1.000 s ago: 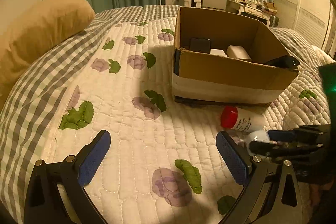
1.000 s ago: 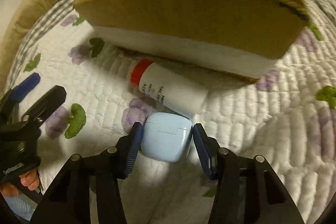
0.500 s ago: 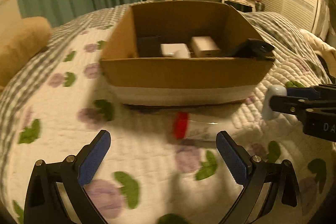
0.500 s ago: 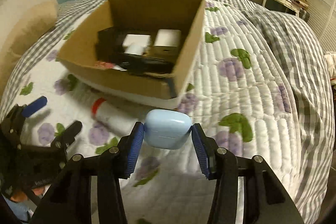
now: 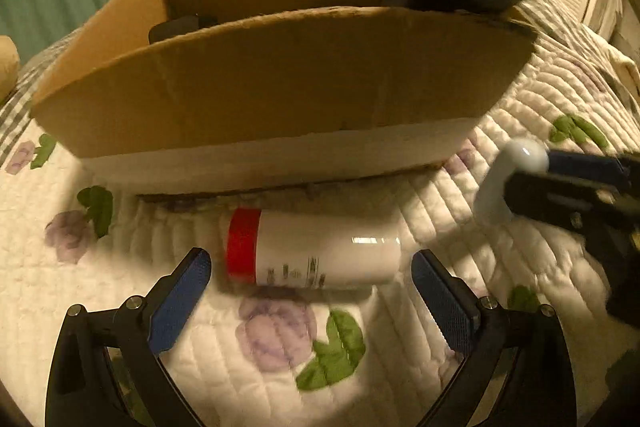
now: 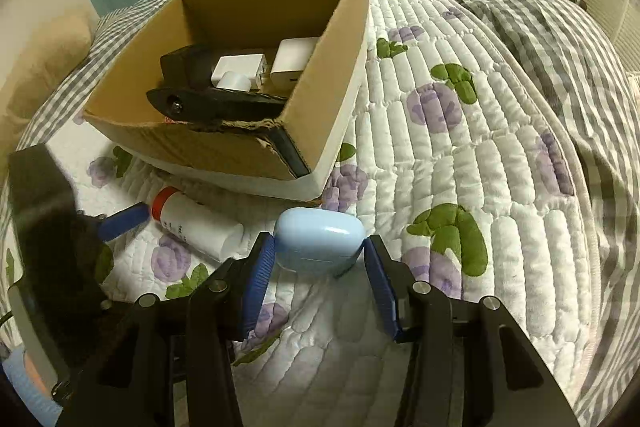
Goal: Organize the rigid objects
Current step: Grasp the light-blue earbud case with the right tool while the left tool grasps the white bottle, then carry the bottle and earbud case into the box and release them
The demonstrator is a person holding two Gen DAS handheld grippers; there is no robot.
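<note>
Earbud case [image 6: 320, 241] pinched in right tongs [image 6: 319, 281]; bottle [image 5: 316, 251] between spread left tongs [image 5: 310, 291]

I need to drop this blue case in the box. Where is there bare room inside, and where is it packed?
Bare floor lies along the box's far wall, behind the black block and white adapters. The near half is crowded: a long black device lies across it. The case is clamped in the right gripper.

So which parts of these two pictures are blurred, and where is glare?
Left wrist view: the right gripper and its blue case are smeared by motion; a small glare streak sits on the white bottle. Right wrist view: sharp, with soft shine on the case top.
</note>
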